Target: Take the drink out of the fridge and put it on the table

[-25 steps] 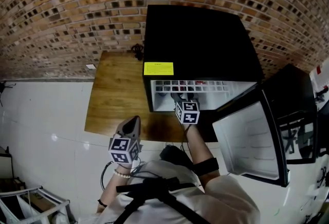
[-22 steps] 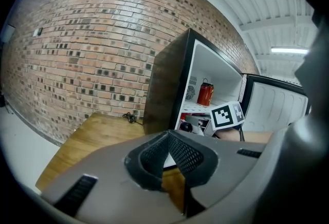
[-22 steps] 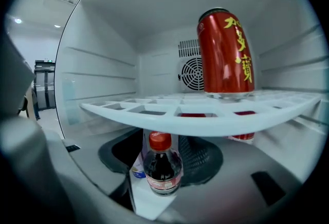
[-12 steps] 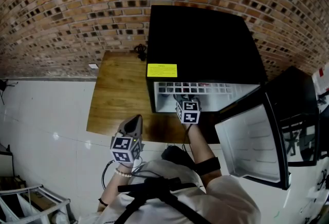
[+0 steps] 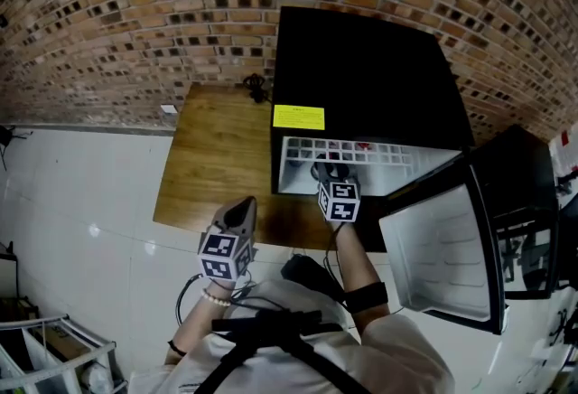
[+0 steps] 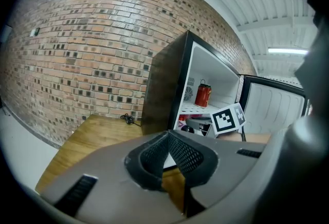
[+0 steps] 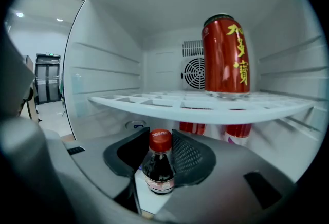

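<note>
A: Head view, entries?
B: Fridge (image 5: 361,67) on the table's (image 5: 217,157) right end, door (image 5: 442,248) swung open. Right gripper (image 5: 327,173) is inside the lower compartment. Left gripper (image 5: 239,213) is over the table's front edge. White tiled floor (image 5: 81,202), brick wall (image 5: 135,4) behind.
A: Left gripper view?
B: Jaws together, nothing between them. Red can (image 6: 203,94) on the upper shelf.
A: Right gripper view?
B: Jaws have just been closing. The pads press a small dark bottle (image 7: 159,164) with a red cap, standing under the shelf (image 7: 180,105). Step in hand: the grasp. The next move likely calls for a firm hold, then drawing the bottle out level to the bare tabletop on the left.
</note>
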Tool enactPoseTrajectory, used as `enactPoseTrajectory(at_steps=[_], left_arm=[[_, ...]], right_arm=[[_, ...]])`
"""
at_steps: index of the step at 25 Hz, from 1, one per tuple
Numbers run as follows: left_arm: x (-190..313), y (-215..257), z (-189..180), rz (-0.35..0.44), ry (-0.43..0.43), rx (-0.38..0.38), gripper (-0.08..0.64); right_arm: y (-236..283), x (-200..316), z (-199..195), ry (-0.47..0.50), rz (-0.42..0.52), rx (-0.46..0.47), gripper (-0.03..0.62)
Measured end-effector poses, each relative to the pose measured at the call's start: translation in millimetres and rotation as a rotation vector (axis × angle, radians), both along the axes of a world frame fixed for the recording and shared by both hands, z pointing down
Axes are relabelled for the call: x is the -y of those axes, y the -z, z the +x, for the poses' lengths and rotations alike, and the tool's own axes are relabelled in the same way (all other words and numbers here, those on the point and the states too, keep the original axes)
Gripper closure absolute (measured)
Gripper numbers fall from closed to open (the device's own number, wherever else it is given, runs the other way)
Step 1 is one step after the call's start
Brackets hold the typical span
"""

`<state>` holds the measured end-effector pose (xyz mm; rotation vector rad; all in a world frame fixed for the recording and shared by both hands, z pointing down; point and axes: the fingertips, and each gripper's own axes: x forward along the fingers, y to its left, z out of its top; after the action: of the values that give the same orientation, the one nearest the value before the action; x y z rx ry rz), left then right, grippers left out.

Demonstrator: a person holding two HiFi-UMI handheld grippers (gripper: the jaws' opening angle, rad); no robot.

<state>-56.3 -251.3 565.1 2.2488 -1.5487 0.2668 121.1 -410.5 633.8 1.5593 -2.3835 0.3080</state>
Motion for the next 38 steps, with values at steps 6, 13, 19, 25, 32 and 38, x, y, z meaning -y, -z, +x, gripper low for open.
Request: enactPoseTrajectory(at_steps=[6, 13, 19, 25, 32, 38], left_arm=[[-15, 0, -1, -0.001, -0.028, -0.004, 0.56], [-38, 5, -8, 0.007, -0.056, -0.011, 0.56], [-64, 7, -21, 0.015, -0.066, -0.019, 0.56], [-86, 7, -44, 0.02, -0.042, -0.029, 0.56], [-106, 10, -78, 0.028, 0.009, -0.031, 0.56], [-117, 10, -108, 0.031, 0.071, -0.035, 0.56]], right_arm=[[11, -26, 4, -0.006, 0.015, -0.01, 0.43], [29, -67, -3, -0.007, 0.03, -0.019, 0.43], [33, -111, -30, 0.027, 0.028, -0.015, 0.43], [23, -142, -68, 0.083, 0.01, -0.021, 0.43], [21, -161, -126, 0.162, -0.002, 0.0, 0.43], [19, -157, -172, 0.229, 0.012, 0.016, 0.43]])
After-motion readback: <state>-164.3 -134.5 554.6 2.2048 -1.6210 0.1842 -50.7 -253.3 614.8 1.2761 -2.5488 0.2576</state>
